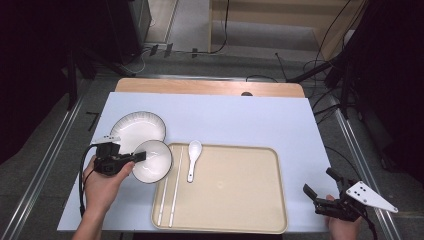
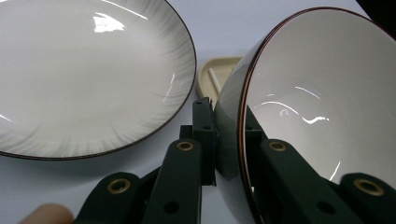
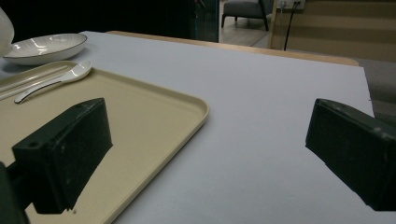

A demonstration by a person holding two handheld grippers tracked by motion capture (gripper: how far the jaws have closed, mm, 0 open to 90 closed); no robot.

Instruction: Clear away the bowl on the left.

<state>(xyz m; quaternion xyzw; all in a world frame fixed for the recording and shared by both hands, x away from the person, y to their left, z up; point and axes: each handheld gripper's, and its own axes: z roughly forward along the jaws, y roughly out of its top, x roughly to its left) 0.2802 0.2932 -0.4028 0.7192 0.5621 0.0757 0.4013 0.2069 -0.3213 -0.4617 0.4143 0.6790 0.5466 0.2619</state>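
Note:
My left gripper (image 1: 140, 156) is shut on the rim of a white bowl (image 1: 153, 161) with a dark edge, one jaw inside and one outside. In the left gripper view the bowl (image 2: 322, 88) is tipped on its side between the jaws of the left gripper (image 2: 229, 122). It hangs between a white ribbed plate (image 1: 138, 128) and the left edge of a beige tray (image 1: 235, 190). On the tray lie a white spoon (image 1: 193, 159) and a pair of white chopsticks (image 1: 170, 192). My right gripper (image 1: 318, 181) stands open at the table's front right, holding nothing.
The right gripper view looks across the light table between the open jaws of the right gripper (image 3: 208, 126), with the tray (image 3: 140, 116), spoon (image 3: 60, 74) and plate (image 3: 44, 46) to its left. The plate (image 2: 84, 79) lies close to the left of the bowl. A wooden edge (image 1: 210, 87) runs along the table's far side.

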